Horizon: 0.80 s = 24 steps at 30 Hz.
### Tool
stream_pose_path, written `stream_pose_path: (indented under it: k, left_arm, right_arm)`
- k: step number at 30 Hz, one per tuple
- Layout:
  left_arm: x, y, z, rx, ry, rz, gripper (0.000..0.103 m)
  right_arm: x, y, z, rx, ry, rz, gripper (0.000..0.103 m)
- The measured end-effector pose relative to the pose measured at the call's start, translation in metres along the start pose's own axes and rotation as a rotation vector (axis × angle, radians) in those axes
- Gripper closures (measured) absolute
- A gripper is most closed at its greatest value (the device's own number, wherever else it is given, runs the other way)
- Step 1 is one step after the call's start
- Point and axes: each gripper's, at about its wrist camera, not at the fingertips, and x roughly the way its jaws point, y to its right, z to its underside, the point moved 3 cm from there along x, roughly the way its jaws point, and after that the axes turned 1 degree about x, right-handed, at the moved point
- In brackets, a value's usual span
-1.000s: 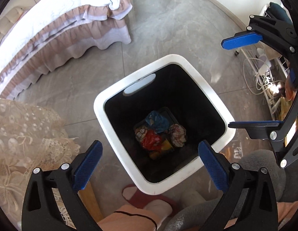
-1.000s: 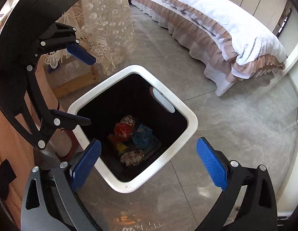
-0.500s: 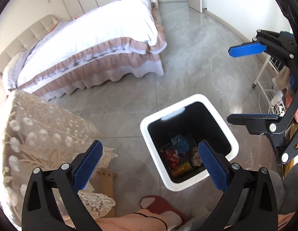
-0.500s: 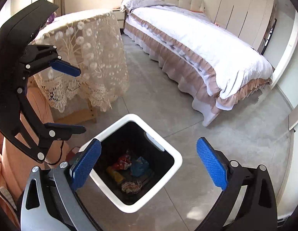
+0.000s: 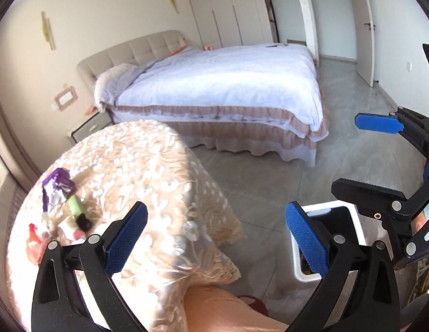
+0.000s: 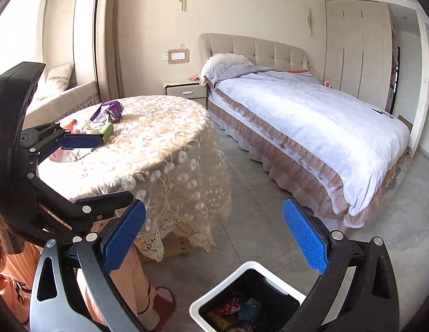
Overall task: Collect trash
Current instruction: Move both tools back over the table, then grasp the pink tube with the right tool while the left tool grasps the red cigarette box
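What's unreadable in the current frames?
- Bin, left wrist view: contents hidden by the left gripper's right finger and the right gripper.
- Bin, right wrist view: near part cut off by the bottom edge.
- Table trash: too small and blurred to identify; part hidden behind the left gripper's finger.

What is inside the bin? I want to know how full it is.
In the right wrist view the bin holds a low pile of crumpled wrappers, red, blue and yellow, at the bottom. The right tool's arm and the frame edge hide the rest.
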Motion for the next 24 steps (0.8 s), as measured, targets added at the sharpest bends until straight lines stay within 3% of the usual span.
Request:
stream_pose_path:
  k: [6,14,18,24]
  left_arm:
    - [-0.026,-0.074,0.013,-0.12,0.01,-0.201,0.005]
    - [-0.048,-0.196,0.059,-0.36,-0.076,-0.335,0.005]
    - [-0.035,-0.242,0.086,-0.46,-0.148,-0.329,0.005]
    - [0.009,-0.283,0.113,-0.574,-0.273,-0.22,0.005]
  right_arm:
    - [0.021,-0.051,-0.038,-0.009,0.05,-0.096,0.004]
    - [0.063,-0.128,-0.07,-0.031,-0.006,-0.182,0.004]
    - [0.098,-0.167,-0.073,-0.02,-0.105,-0.181,0.004]
    - [0.149,-0.201,-0.069,0.063,-0.249,-0.25,0.004]
